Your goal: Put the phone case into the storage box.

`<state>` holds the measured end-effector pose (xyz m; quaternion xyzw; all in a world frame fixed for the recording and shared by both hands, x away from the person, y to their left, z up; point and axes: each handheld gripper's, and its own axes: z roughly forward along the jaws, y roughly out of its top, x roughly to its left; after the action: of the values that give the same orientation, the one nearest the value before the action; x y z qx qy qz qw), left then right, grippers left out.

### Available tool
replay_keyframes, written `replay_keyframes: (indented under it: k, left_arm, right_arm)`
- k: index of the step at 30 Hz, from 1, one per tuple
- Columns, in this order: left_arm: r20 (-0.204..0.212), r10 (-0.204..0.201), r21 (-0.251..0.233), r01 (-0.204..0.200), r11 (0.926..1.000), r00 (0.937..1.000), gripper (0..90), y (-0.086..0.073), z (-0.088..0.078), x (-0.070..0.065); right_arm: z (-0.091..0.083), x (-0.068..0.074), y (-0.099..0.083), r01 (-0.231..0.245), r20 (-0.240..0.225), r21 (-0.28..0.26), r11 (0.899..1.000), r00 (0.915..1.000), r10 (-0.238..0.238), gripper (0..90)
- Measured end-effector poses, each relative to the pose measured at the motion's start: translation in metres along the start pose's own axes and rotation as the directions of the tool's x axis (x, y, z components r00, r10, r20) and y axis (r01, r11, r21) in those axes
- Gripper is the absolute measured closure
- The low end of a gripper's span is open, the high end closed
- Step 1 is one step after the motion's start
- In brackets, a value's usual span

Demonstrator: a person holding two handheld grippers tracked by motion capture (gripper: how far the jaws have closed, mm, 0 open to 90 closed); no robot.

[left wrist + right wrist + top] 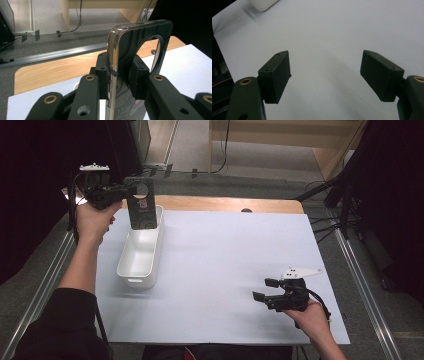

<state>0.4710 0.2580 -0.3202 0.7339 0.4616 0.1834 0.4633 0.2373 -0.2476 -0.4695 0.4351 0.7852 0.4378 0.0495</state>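
The dark phone case [140, 203] with a round cutout is upright, clamped by the left gripper [121, 193] above the white bin [141, 251]; the right gripper [266, 289] is open

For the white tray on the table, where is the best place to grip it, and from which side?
Grip the long right wall of the white tray, coming from above with one pad inside and one outside. The tray is open-topped with thin upright walls, and that side faces bare table. The right gripper is open and free; the left gripper holds a dark phone case.
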Motion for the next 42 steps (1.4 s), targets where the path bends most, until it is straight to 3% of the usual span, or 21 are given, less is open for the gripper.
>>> replay_keyframes:
  k: [15,26,32,42]
  left_arm:
    - [-0.009,-0.024,0.001,0.024,0.9997,0.9997,72.5,-0.006,0.018,0.012]
    - [-0.025,-0.014,-0.002,0.014,0.9999,0.9996,72.4,-0.01,0.03,0.02]
    - [-0.012,-0.043,-0.013,0.043,0.999,0.999,72.4,-0.012,0.035,0.025]
    - [-0.032,-0.037,-0.003,0.037,0.9993,0.9988,72.4,-0.017,0.049,0.029]
  right_arm:
    - [-0.003,-0.001,-0.003,-0.01,0.01,-0.004,1.0,0.9999,0.01,23.5]
    - [-0.004,-0.001,-0.005,-0.017,0.014,-0.006,1.0,0.9998,0.017,23.5]
    - [-0.003,-0.002,-0.005,-0.017,0.011,-0.002,1.0,0.9998,0.017,23.5]
    - [-0.002,-0.002,-0.005,-0.018,0.01,0.0,1.0,0.9998,0.018,23.5]
